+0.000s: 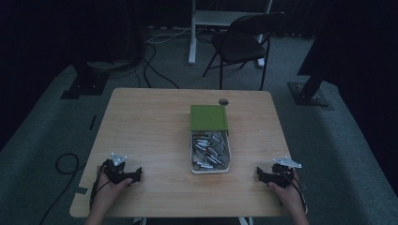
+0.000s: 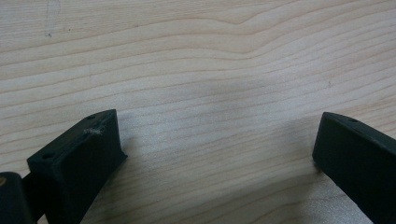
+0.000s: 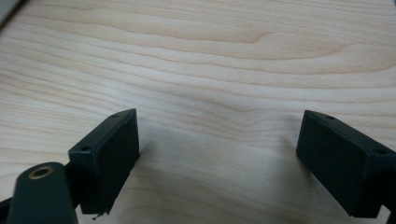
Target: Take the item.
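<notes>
On table [image 1: 150, 122] | left tool [image 2: 215, 154] jaws wide, empty | right tool [image 3: 217, 149] jaws wide, empty

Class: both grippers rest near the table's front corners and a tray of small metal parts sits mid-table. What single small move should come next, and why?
Probably bring the right gripper toward the white tray of metal parts. Both it and the left gripper are open, hold nothing, and lie apart from the tray on bare table; the tray's near half lies uncovered below the green lid.
</notes>
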`<state>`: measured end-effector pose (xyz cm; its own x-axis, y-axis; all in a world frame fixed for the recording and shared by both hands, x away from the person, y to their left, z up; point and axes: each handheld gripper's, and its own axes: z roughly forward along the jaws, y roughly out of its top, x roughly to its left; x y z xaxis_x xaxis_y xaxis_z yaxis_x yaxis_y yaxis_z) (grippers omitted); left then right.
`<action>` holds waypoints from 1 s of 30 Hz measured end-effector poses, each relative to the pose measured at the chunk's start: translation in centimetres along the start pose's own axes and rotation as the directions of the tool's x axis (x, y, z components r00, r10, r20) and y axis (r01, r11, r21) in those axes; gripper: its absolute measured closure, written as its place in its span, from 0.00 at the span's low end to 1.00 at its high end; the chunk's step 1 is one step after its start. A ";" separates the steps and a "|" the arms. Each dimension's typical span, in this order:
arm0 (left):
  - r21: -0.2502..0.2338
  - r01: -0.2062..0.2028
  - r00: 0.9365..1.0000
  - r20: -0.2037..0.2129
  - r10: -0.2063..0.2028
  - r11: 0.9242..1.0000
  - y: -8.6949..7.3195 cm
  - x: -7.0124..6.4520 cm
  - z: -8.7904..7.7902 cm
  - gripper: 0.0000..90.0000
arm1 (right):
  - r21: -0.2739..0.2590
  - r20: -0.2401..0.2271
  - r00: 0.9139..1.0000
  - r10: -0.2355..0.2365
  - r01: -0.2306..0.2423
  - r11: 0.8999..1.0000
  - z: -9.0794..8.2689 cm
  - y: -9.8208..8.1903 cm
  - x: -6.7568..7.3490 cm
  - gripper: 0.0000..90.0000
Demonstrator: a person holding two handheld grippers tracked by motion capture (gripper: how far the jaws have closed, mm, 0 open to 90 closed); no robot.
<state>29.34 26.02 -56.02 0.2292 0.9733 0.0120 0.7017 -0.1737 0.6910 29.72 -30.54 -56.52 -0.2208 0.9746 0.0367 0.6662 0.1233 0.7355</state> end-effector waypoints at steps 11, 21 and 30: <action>0.000 0.001 1.000 0.000 -0.001 1.000 0.0 0.0 0.0 0.02 | -0.048 -0.017 1.000 -0.014 0.013 0.999 -1.3 1.3 1.2 0.15; 0.001 -0.001 1.000 -0.001 0.001 1.000 0.0 0.0 0.0 0.02 | -0.091 -0.055 0.997 -0.051 0.046 0.995 -3.2 3.8 2.4 0.16; 0.001 -0.002 1.000 -0.001 0.002 1.000 0.0 0.0 0.0 0.02 | -0.135 -0.104 0.990 -0.099 0.085 0.987 -4.4 5.6 3.9 0.17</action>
<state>29.33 26.03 -56.01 0.2304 0.9730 0.0140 0.7021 -0.1762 0.6899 29.49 -26.83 -49.29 -0.3588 0.9328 0.0336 0.5427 0.1792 0.8206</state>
